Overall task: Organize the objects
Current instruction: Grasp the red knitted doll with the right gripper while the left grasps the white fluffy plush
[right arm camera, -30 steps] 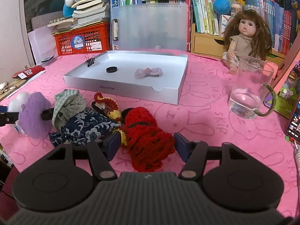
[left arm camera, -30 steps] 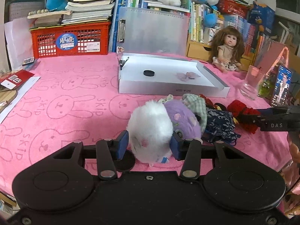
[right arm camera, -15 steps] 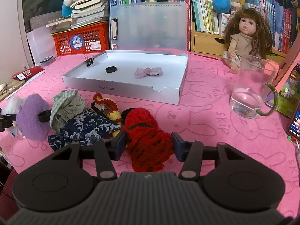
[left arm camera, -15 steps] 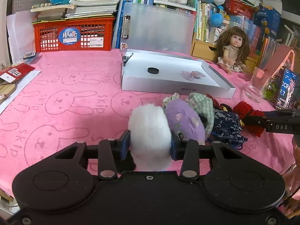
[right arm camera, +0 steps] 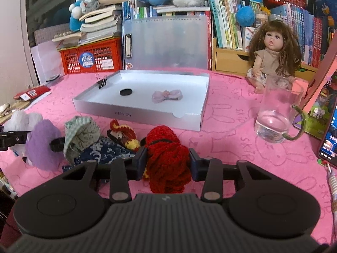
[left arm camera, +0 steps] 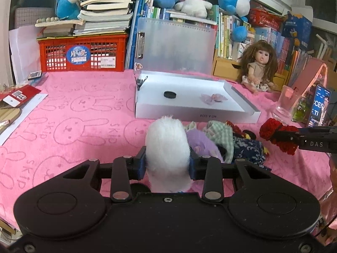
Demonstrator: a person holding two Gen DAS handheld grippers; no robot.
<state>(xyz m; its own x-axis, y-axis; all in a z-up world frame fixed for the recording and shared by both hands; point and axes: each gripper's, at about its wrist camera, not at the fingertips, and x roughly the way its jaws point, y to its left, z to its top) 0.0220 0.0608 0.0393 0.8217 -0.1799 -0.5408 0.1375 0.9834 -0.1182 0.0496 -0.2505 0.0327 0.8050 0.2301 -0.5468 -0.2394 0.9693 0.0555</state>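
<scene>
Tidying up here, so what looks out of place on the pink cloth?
A heap of soft hair ties lies loose in front of the tray, which holds only a puck and a bow. A binder clip grips the tray's rim. Nothing looks spilled or damaged.

A bow clip (right arm camera: 167, 95) lies right of a disc (right arm camera: 126, 92) inside the tray (right arm camera: 134, 112).
</scene>
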